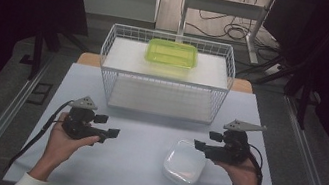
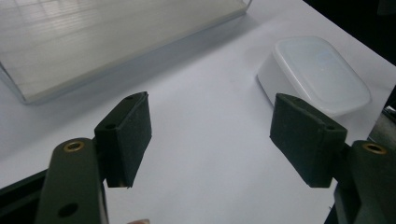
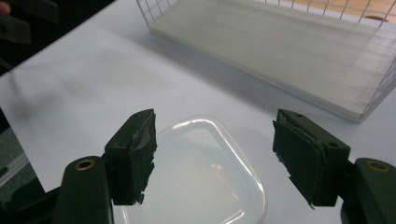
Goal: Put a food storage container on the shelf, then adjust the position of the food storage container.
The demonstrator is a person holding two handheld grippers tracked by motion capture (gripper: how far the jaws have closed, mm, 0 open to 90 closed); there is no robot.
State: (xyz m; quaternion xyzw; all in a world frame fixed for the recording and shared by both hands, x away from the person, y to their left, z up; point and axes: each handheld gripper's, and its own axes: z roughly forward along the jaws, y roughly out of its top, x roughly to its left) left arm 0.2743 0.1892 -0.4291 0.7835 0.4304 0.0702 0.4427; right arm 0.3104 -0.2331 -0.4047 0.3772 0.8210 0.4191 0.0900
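White lidded container [image 1: 184,162] sat on the table [image 1: 139,169] at roughly 5 o'clock from table centre, lid on, contents not visible through the milky plastic. Right gripper [image 1: 200,145] was the nearer of the 2: container lay just beside and below it, at about 7 o'clock from its tips. In the right gripper view the container [image 3: 205,172] sat between and beneath the jaws, which stood apart, gripping nothing. Left gripper [image 1: 112,133] also had its jaws apart and empty; container was well off at its 3 o'clock. Container looked near-square, long axis unclear. Wire basket [image 1: 164,80] at 12 o'clock held 1 green lidded box [image 1: 172,53] on its upper shelf.
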